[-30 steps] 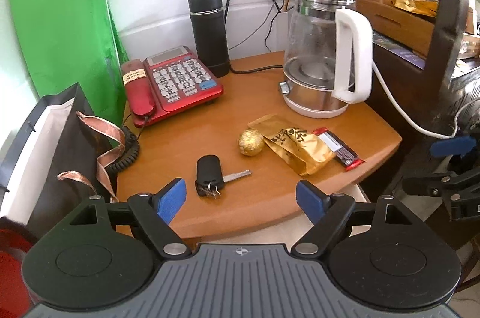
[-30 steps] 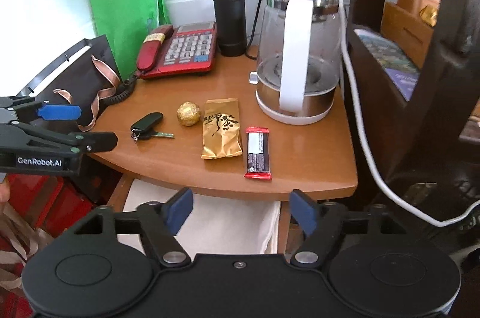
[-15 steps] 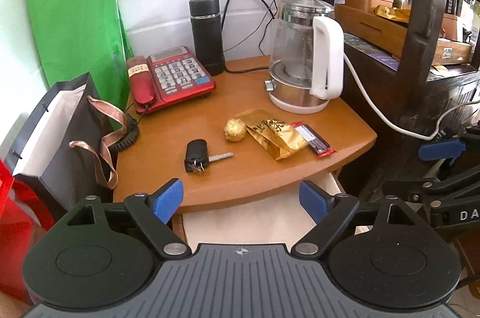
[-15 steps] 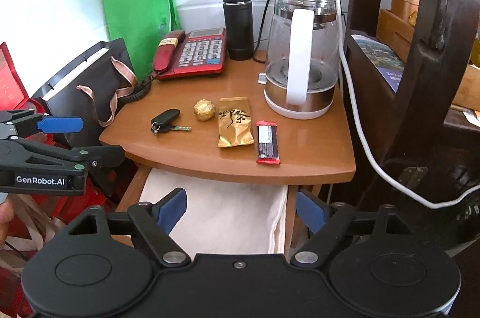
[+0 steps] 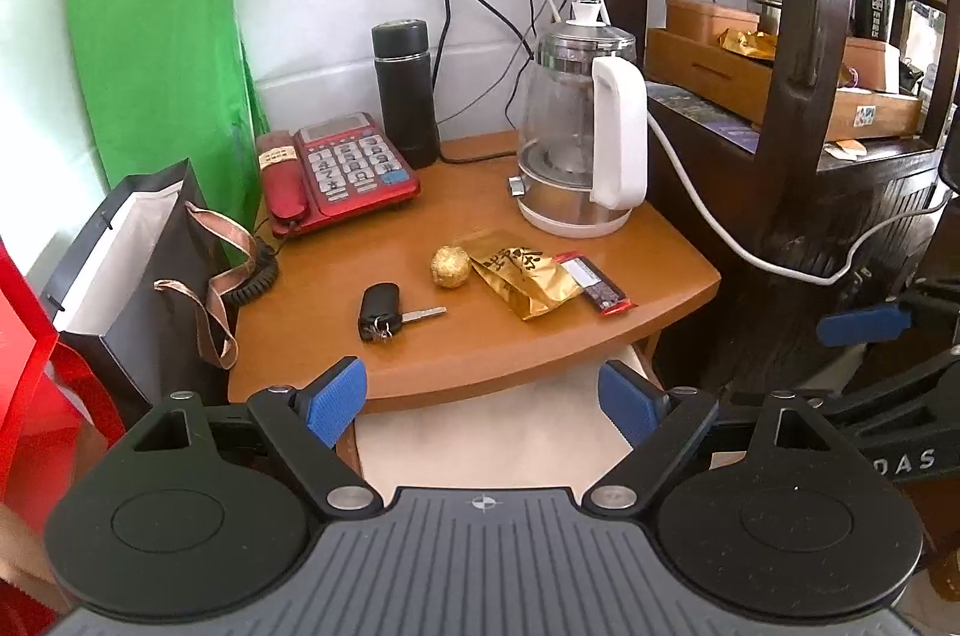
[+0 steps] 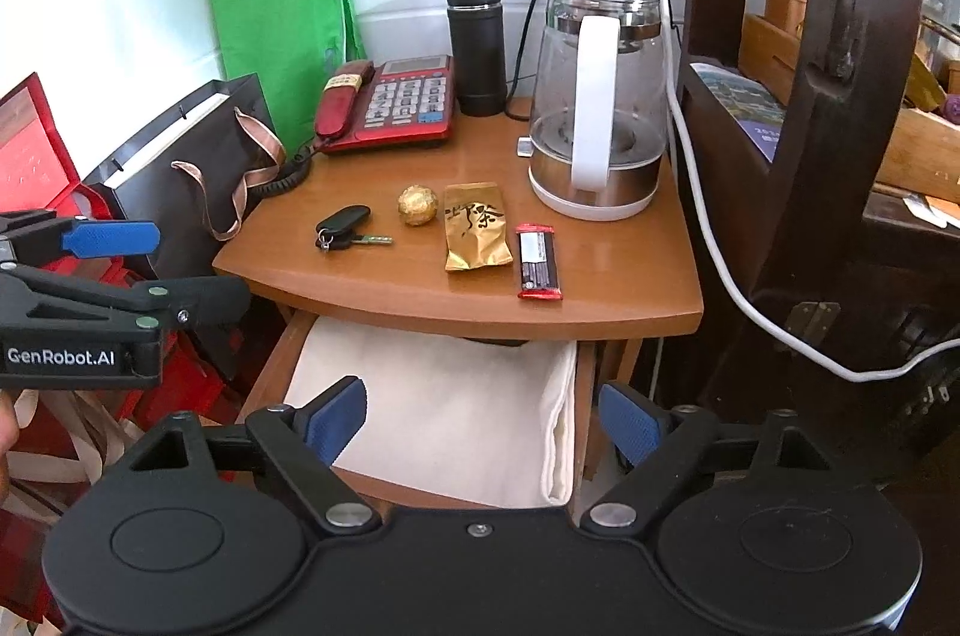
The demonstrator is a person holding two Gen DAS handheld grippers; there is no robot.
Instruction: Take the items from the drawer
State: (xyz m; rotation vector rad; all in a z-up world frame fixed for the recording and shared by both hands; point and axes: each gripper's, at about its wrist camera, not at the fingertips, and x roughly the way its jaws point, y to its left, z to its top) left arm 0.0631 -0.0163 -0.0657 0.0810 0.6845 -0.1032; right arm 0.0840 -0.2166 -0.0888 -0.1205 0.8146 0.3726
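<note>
The drawer [image 6: 270, 366] under the wooden side table [image 6: 600, 300] stands pulled out, with a folded cream cloth [image 6: 444, 408] inside; it also shows in the left wrist view [image 5: 498, 414]. On the tabletop lie a black car key [image 6: 345, 225], a gold foil ball [image 6: 418, 205], a gold tea packet [image 6: 477, 228] and a red-ended snack bar [image 6: 538, 261]. My right gripper [image 6: 483, 423] is open and empty above the drawer. My left gripper [image 5: 483, 399] is open and empty before the table edge; it also shows in the right wrist view [image 6: 114, 264].
A red telephone [image 6: 390, 105], a black flask [image 6: 476, 42] and a glass kettle [image 6: 600, 96] stand at the back of the table. A dark gift bag [image 6: 180, 168] and red bags [image 6: 36, 156] stand left. A dark wooden shelf [image 6: 840, 96] stands right, with a white cable [image 6: 720, 240].
Both grippers have drawn back from the table and risen. More of the open drawer and its cream cloth shows. The items on the tabletop have not moved.
</note>
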